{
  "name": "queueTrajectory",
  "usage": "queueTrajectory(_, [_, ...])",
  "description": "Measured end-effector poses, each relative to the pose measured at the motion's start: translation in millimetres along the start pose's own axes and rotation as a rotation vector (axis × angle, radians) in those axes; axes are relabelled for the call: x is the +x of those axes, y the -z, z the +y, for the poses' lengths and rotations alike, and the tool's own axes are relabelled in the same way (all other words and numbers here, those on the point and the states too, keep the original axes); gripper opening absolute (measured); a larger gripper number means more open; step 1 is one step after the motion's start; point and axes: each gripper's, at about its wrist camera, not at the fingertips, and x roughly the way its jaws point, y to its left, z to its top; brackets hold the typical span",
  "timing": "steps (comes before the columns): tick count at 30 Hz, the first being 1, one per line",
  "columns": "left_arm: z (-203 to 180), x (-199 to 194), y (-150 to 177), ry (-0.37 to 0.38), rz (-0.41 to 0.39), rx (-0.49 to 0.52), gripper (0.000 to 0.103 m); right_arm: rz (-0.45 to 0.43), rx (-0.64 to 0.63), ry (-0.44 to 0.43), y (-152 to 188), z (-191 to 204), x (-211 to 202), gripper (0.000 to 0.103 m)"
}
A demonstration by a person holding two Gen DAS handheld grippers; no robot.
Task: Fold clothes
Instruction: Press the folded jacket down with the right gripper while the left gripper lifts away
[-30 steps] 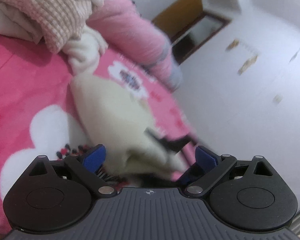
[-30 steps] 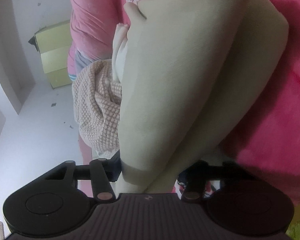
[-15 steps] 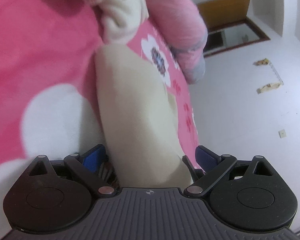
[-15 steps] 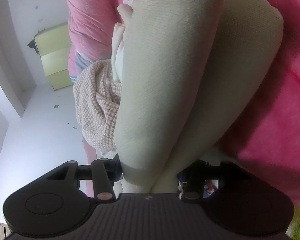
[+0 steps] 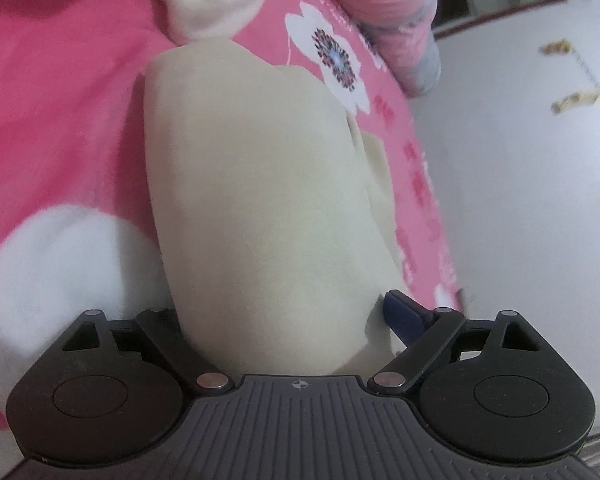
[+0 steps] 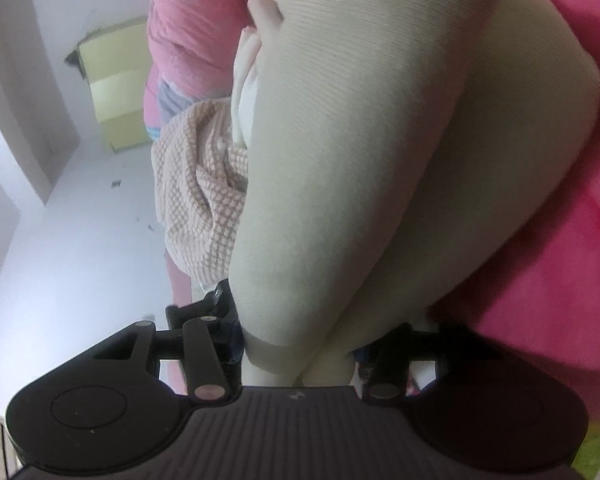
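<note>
A cream knit garment (image 5: 260,200) lies folded on the pink flowered bedspread (image 5: 60,100). It runs away from both cameras and also fills the right wrist view (image 6: 360,160). My left gripper (image 5: 284,320) has the near edge of the cream garment between its jaws; the blue right pad (image 5: 404,312) touches the cloth and the left pad is hidden. My right gripper (image 6: 300,356) is shut on the garment's near end, with the folded layers bunched between its fingers.
A white fluffy garment (image 5: 212,4) lies beyond the cream one. A beige checked knit (image 6: 200,200) and a pink garment (image 6: 188,28) hang over the bed's edge. White floor (image 5: 520,180) lies past the bed, with a yellow box (image 6: 116,76) on it.
The left gripper has swung down and forward over the bed, and the cream garment now lies flatter and longer in front of it. The right gripper has kept its hold and shifted slightly.
</note>
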Motion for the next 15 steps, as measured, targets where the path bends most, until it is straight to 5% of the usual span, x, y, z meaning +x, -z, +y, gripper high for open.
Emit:
queueTrajectory(4, [-7.1, -0.8, 5.0, -0.044, -0.019, 0.032, 0.088, 0.034, 0.016, -0.03, -9.2, -2.1, 7.8, 0.053])
queueTrajectory(11, [3.4, -10.4, 12.8, -0.002, -0.088, -0.03, 0.084, 0.041, 0.026, -0.025, -14.5, 9.2, 23.8, 0.053])
queueTrajectory(15, [-7.6, -27.2, 22.3, -0.079, -0.124, 0.024, 0.084, 0.024, 0.027, -0.03, -13.9, 13.8, 32.8, 0.052])
